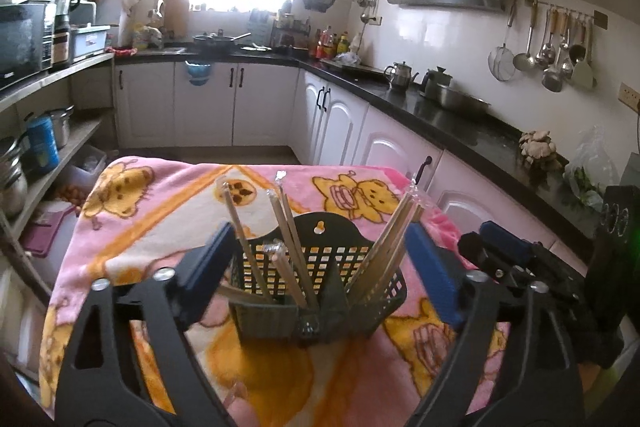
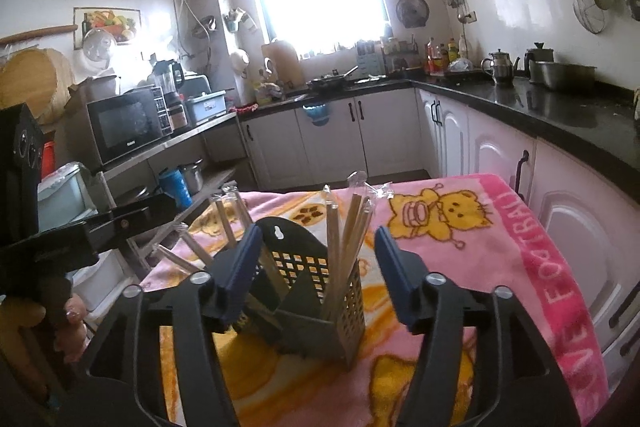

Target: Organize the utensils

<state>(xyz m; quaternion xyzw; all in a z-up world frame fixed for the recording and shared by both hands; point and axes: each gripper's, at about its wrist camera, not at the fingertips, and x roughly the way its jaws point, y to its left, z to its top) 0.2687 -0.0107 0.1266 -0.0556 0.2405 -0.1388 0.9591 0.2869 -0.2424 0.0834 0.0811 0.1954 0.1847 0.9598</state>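
Note:
A black plastic utensil basket (image 1: 320,267) with two compartments stands on a pink cartoon blanket (image 1: 160,211). Several wrapped wooden chopsticks (image 1: 288,231) lean in its left compartment and several more (image 1: 392,239) in its right one. My left gripper (image 1: 316,267) is open, its blue pads either side of the basket, holding nothing. My right gripper (image 2: 316,267) is open and empty, also straddling the basket (image 2: 304,267) and its chopsticks (image 2: 348,223). The right gripper shows at the right in the left wrist view (image 1: 504,255). The left gripper's body shows at the left in the right wrist view (image 2: 100,227).
White kitchen cabinets (image 1: 344,119) and a black countertop (image 1: 460,111) with kettles run along the right. Shelves with a microwave (image 2: 124,123) and pots stand on the left. The blanket's edge (image 2: 532,259) lies to the right.

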